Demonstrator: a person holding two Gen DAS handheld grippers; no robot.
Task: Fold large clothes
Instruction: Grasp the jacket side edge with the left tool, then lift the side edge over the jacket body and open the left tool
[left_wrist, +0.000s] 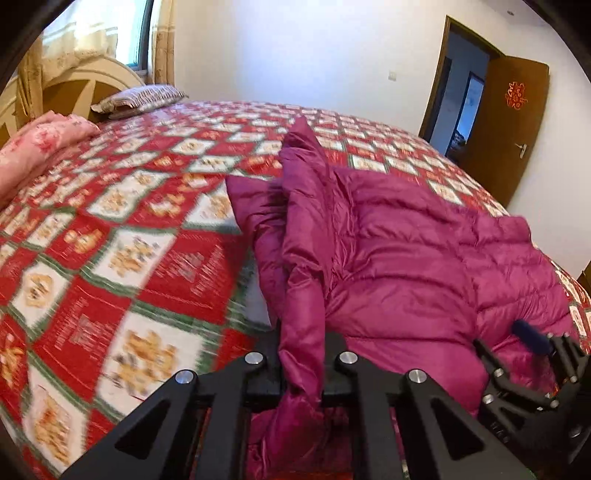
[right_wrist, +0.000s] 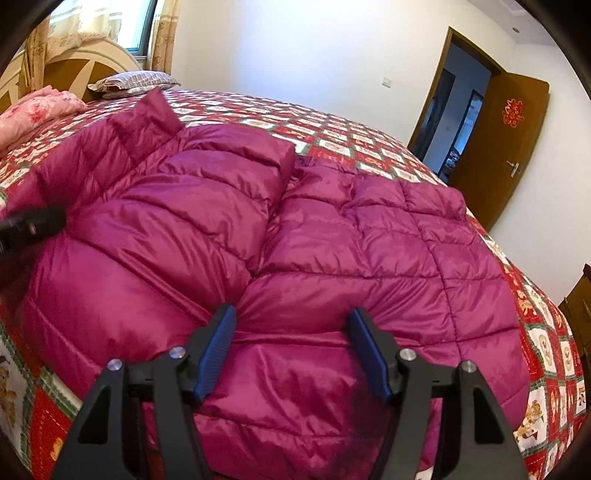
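Note:
A magenta quilted puffer jacket (right_wrist: 332, 236) lies on the bed, its sleeve folded across the body. In the left wrist view my left gripper (left_wrist: 302, 358) is shut on a lifted strip of the jacket (left_wrist: 406, 258), a sleeve or front edge that rises between the fingers. My right gripper (right_wrist: 293, 343) is open, its blue pads (right_wrist: 218, 347) resting on either side of a fold at the jacket's near edge. The right gripper also shows at the lower right of the left wrist view (left_wrist: 532, 354). The left gripper shows blurred at the left edge of the right wrist view (right_wrist: 29, 225).
The bed carries a red, white and green patterned bedspread (left_wrist: 129, 240). A pink folded quilt (left_wrist: 40, 144) and a striped pillow (left_wrist: 144, 96) lie by the headboard. An open brown door (left_wrist: 506, 122) stands at the far right.

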